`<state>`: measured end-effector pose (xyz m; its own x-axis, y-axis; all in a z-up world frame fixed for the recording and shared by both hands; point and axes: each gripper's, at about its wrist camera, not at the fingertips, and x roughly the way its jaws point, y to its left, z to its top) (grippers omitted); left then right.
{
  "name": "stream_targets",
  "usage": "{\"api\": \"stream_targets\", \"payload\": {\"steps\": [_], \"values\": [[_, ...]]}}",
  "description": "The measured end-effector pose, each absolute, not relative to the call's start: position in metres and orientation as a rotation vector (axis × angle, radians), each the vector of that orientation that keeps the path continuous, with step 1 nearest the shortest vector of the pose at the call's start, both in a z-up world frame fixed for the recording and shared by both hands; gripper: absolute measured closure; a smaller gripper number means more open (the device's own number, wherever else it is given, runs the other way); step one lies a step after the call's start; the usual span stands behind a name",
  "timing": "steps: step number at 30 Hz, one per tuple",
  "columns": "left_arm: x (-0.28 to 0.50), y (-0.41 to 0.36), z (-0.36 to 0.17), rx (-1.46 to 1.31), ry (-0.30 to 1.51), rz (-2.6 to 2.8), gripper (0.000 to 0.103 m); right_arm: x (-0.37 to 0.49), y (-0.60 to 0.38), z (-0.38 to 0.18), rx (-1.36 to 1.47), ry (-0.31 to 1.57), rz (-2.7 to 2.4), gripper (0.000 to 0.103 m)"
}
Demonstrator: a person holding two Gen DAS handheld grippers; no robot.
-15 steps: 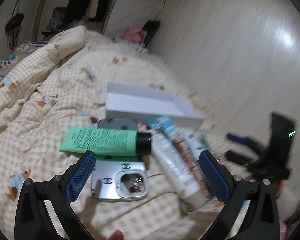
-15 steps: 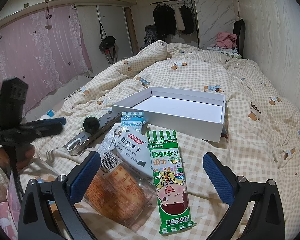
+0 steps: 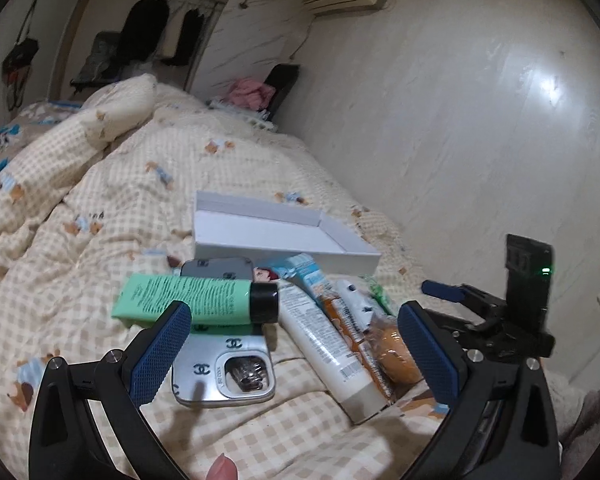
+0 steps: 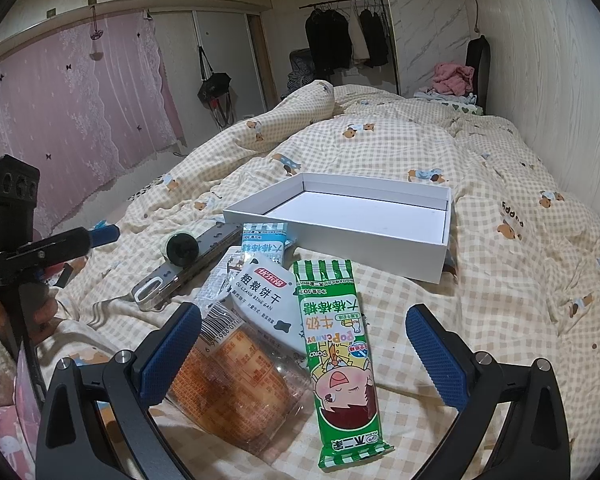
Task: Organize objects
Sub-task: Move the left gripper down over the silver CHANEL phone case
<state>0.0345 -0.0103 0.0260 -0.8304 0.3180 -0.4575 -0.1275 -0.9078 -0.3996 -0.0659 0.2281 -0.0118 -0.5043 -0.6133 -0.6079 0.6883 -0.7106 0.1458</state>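
Bed (image 4: 480, 312) holds snacks (image 4: 332, 340) heaped beside empty box (image 4: 380, 236), ready for packing; both grippers' jaws wide apart, gripping nothing.

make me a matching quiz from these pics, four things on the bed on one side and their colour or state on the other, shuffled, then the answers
Things:
1. tube
2. box
3. candy packet
4. tin

Descriptions:
A. white, open, nothing in it
B. silver, with a clear window
C. pale green with a black cap, lying across the tin
D. green and white stripes, cartoon face

Pairs: 1-C, 2-A, 3-D, 4-B
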Motion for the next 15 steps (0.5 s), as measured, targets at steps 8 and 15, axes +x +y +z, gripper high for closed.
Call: {"api": "stream_targets", "payload": {"steps": [8, 15], "values": [[0.064, -0.003, 0.055, -0.589, -0.393, 2.885, 0.000, -0.067, 0.228, -0.013, 0.847, 0.131, -2.205, 0.000], [0.057, 0.004, 0.055, -0.663, -0.343, 2.884, 0.000, -0.068, 0.227, -0.015, 0.847, 0.133, -2.206, 0.000]]}}
